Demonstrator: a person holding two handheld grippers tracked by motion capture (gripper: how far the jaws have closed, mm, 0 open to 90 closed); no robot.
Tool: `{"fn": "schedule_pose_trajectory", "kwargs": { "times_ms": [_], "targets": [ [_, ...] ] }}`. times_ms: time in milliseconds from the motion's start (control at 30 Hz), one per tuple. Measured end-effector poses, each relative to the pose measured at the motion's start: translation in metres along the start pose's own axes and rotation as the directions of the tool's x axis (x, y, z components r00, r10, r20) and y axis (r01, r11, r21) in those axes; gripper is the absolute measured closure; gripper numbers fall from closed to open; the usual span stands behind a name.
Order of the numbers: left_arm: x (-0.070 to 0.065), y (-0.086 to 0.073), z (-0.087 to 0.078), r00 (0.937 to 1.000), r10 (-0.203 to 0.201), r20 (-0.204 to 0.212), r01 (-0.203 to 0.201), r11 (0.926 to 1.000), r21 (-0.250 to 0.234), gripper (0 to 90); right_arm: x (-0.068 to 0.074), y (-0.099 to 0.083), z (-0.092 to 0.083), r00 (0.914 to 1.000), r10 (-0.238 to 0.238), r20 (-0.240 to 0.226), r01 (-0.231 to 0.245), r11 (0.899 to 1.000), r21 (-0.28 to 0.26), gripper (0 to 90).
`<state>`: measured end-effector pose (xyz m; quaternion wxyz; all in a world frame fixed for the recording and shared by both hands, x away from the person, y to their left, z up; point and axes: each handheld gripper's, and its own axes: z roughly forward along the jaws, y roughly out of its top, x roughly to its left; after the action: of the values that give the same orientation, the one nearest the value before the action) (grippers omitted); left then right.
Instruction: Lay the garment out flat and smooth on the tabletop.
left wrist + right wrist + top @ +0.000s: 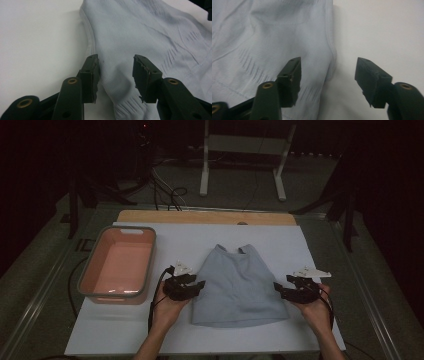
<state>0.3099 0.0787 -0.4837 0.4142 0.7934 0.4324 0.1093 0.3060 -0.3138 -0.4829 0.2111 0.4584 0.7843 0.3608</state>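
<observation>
A light blue sleeveless top (239,287) lies flat on the white table sheet (115,332), straps toward the far side. My left gripper (198,285) rests at the top's left edge, held from below by a hand. In the left gripper view its jaws (115,77) stand apart over the ribbed hem (150,32), and the pads are not pressing on it. My right gripper (279,290) sits at the top's right edge. In the right gripper view its jaws (328,80) are wide apart and straddle the side seam of the top (274,32), one over cloth and one over bare sheet.
A salmon tub with a grey rim (150,257) stands at the left of the sheet, close to my left gripper. A wooden board (200,216) runs along the far edge. Beyond the table, a white stand (205,170) and cables are on the dark floor.
</observation>
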Motion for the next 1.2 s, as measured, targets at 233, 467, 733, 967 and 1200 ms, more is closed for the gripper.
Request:
{"fn": "schedule_pose_trajectory", "kwargs": {
  "times_ms": [233,467,733,967,1200],
  "targets": [
    [-0.001,-0.009,0.006,1.0000,-0.004,0.003,0.004,0.9993,0.036,64.1,-0.002,-0.001,0.015,0.9998,0.006,-0.016,-0.005,0.999,0.051,50.0],
    [-0.006,-0.010,0.005,0.9993,0.026,0.027,-0.028,0.9986,0.046,83.0,0.003,-0.002,0.017,0.9981,-0.017,-0.059,0.022,0.996,0.089,86.9],
    [-0.014,-0.010,-0.001,0.9965,0.045,0.071,-0.049,0.9976,0.049,85.5,0.005,-0.006,-0.001,0.9968,-0.039,-0.070,0.045,0.994,0.097,88.6],
    [-0.019,-0.014,-0.005,0.9933,0.069,0.093,-0.076,0.9941,0.078,85.5,0.008,-0.018,-0.019,0.9938,-0.082,-0.075,0.091,0.989,0.116,88.7],
    [-0.027,-0.022,-0.004,0.9890,0.091,0.117,-0.105,0.9870,0.122,85.6,0.011,-0.030,-0.028,0.9904,-0.109,-0.086,0.122,0.978,0.167,89.0]
  ]
}}
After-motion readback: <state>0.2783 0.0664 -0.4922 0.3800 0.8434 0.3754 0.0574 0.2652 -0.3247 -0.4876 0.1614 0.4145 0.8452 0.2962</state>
